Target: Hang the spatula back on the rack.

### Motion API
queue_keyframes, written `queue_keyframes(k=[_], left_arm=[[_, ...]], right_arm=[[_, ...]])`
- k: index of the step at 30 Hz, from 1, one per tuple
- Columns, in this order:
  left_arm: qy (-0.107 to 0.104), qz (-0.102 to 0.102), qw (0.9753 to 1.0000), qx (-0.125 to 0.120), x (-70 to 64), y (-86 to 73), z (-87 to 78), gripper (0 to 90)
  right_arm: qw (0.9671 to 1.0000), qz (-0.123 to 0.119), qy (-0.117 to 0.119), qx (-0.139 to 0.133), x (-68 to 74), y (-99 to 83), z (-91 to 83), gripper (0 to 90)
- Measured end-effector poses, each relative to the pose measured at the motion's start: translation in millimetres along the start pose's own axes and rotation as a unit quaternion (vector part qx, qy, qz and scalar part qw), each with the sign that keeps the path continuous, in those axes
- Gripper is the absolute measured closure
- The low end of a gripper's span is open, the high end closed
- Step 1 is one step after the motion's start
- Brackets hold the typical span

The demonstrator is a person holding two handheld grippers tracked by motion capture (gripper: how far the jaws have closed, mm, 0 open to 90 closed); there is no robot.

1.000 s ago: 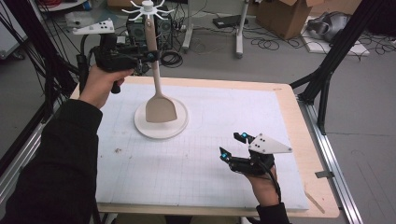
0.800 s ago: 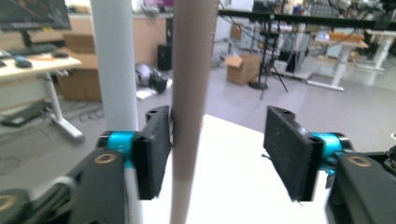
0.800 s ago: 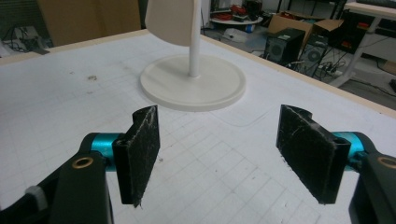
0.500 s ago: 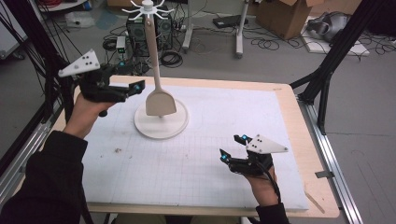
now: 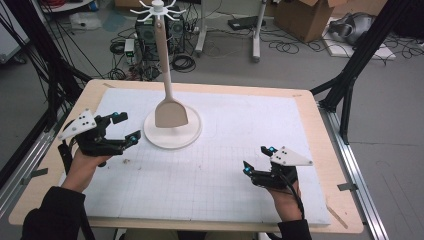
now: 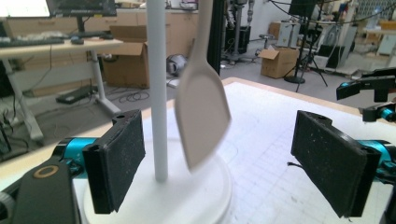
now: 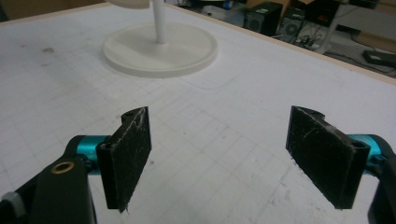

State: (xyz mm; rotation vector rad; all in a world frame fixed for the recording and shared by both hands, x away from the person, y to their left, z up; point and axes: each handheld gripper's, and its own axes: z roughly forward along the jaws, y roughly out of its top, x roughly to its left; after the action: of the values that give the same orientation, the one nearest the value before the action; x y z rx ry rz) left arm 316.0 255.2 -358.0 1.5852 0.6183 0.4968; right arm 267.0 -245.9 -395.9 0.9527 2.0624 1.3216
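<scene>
A white stand with a round base (image 5: 194,134) and a thin pole (image 5: 163,60) rises at the back left of the mat. From its hooked top (image 5: 159,7) hangs a beige spatula (image 5: 170,114), blade down just above the base. My left gripper (image 5: 127,126) is open, low over the mat just left of the base, apart from it. In the left gripper view, the spatula (image 6: 203,116) and pole (image 6: 156,93) show between the open left gripper (image 6: 224,158) pads, farther off. My right gripper (image 5: 256,159) is open over the front right of the mat, nothing between its pads (image 7: 128,149).
A white gridded mat (image 5: 225,165) covers the wooden table (image 5: 320,130), whose edges run all round. Black frame legs (image 5: 350,75) stand at the right and left. Cables, a computer tower (image 5: 147,27) and cardboard boxes (image 5: 300,12) lie on the floor beyond.
My left gripper has come away from the spatula handle, moving left and then down to the mat beside the base. The spatula stays hanging on the stand. The right gripper has not moved.
</scene>
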Motion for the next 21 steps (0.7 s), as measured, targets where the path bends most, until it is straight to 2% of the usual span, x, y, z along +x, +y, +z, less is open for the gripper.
queue_keyframes(k=[3, 8, 12, 21], left_arm=[[0.008, -0.002, 0.9999, 0.009, -1.7, -14.2, -4.2, 17.9], [0.018, -0.004, 0.9997, 0.019, -7.2, -31.8, -10.0, 18.0], [0.022, -0.007, 0.9995, 0.023, -11.8, -44.6, -12.0, 18.0], [0.027, -0.026, 0.9988, 0.032, -14.4, -67.2, -14.4, 19.1]], right_arm=[[0.9998, 0.013, -0.015, -0.001, -3.7, -6.5, -2.9, 21.3], [0.9994, 0.015, -0.032, -0.004, -6.1, -13.9, -6.6, 20.9], [0.999, 0.02, -0.039, -0.005, -4.4, -18.7, -9.4, 20.4], [0.999, 0.025, -0.038, 0.003, -2.4, -28.4, -7.9, 20.0]])
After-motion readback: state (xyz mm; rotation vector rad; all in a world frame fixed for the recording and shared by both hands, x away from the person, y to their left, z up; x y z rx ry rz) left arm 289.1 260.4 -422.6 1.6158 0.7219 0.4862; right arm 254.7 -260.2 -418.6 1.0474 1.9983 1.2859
